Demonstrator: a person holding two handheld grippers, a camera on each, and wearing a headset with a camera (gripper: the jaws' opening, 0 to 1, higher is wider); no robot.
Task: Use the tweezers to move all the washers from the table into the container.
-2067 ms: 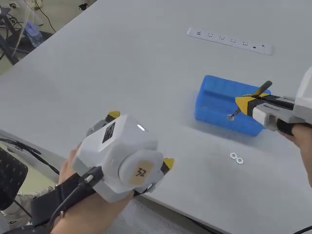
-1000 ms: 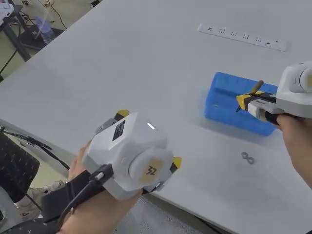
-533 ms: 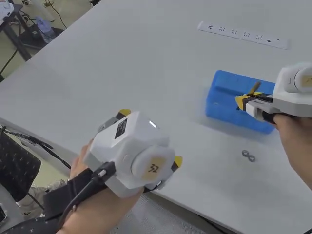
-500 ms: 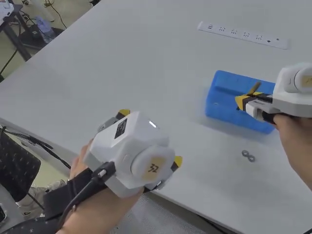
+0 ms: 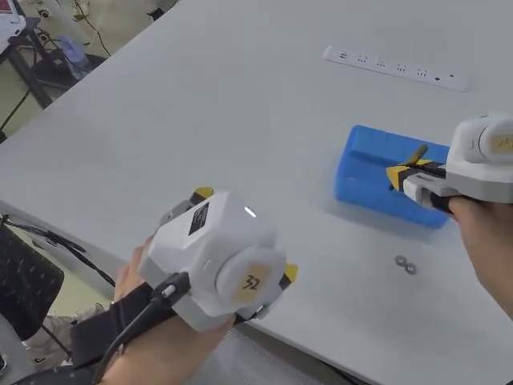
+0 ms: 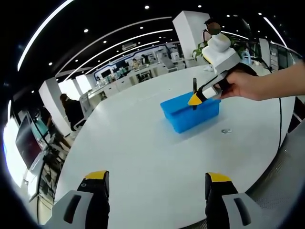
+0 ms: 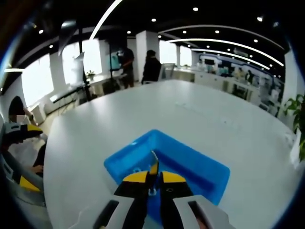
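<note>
Where downlights (image 7: 195, 8) glow, white table (image 5: 240, 120), blue container (image 5: 375, 194)

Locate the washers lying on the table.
In the head view, two washers lie close together on the table at lower right, just nearer the person than the blue container and the right gripper.

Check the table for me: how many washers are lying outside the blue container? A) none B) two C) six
B: two washers lie side by side on the table near the blue container, while the right hand-held gripper holds the tweezers over it.
</note>
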